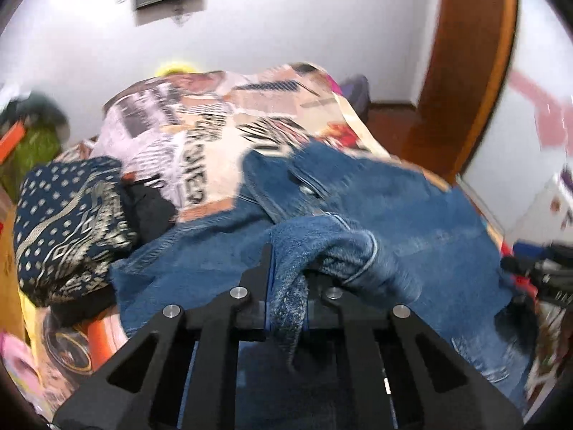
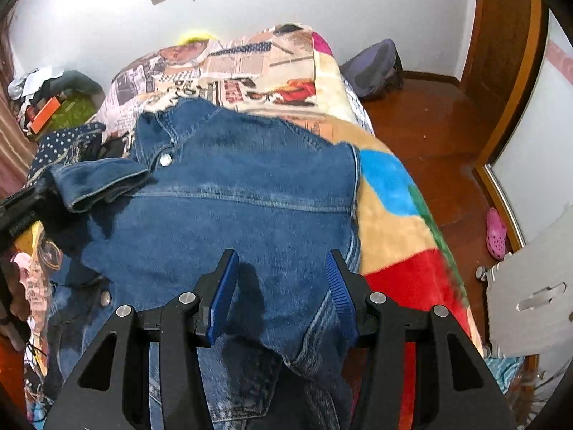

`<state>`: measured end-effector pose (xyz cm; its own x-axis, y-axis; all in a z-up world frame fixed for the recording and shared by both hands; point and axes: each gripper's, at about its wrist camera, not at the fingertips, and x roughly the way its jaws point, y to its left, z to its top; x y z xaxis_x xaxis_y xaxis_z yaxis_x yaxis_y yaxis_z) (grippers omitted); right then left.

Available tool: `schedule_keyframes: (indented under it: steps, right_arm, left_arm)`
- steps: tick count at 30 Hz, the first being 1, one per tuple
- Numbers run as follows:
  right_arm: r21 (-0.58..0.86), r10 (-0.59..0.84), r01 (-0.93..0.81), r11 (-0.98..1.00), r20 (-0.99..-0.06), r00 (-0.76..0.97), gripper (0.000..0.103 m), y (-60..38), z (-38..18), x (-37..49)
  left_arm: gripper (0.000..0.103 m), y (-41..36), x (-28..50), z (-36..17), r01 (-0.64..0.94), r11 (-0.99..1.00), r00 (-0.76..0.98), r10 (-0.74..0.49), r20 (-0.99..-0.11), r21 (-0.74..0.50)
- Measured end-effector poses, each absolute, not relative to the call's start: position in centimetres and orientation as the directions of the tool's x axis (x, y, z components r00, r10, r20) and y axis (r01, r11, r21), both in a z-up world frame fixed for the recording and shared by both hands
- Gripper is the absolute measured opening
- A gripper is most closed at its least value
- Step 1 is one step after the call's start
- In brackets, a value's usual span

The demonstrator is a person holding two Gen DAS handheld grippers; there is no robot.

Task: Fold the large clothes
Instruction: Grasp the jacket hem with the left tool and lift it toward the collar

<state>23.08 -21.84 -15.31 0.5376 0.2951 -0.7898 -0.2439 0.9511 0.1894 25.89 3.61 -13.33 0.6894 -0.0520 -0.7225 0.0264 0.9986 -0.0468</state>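
Observation:
A blue denim jacket [image 2: 229, 193] lies back-up on the bed, collar toward the far end. My left gripper [image 1: 286, 261] is shut on the jacket's sleeve cuff [image 1: 333, 247] and holds it over the jacket body [image 1: 412, 215]. In the right wrist view the left gripper [image 2: 46, 193] shows at the left edge with the cuff [image 2: 96, 182] in it. My right gripper [image 2: 283, 279] is open, its blue pads [image 2: 224, 294] apart just above the jacket's lower back, holding nothing.
The bed carries a colourful printed blanket [image 2: 394, 215]. A navy patterned cloth [image 1: 64, 222] and a black item [image 1: 150, 208] lie left of the jacket. A backpack [image 2: 372, 68] and a pink clog [image 2: 496, 233] sit on the wooden floor [image 2: 429, 136] to the right.

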Motion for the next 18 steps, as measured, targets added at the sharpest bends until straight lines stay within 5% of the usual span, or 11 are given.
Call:
schedule_keyframes:
  steps: [5, 13, 18]
  right_arm:
    - [0.176, 0.286, -0.242, 0.954, -0.775, 0.564, 0.047, -21.4, -14.5, 23.5]
    - [0.142, 0.259, -0.25, 0.958, -0.806, 0.532, 0.048, -19.7, -16.6, 24.1]
    - [0.151, 0.257, -0.233, 0.961, -0.804, 0.537, 0.054, -20.4, -16.6, 23.7]
  left_arm:
    - [0.01, 8.3, 24.1, -11.0, -0.041, 0.988, 0.732, -0.072, -0.677, -0.149]
    - [0.013, 11.6, 22.4, -13.9, -0.129, 0.985, 0.693, 0.007, -0.721, -0.115]
    - [0.036, 13.5, 21.2, -18.0, -0.235, 0.972, 0.609, 0.165, -0.776, 0.022]
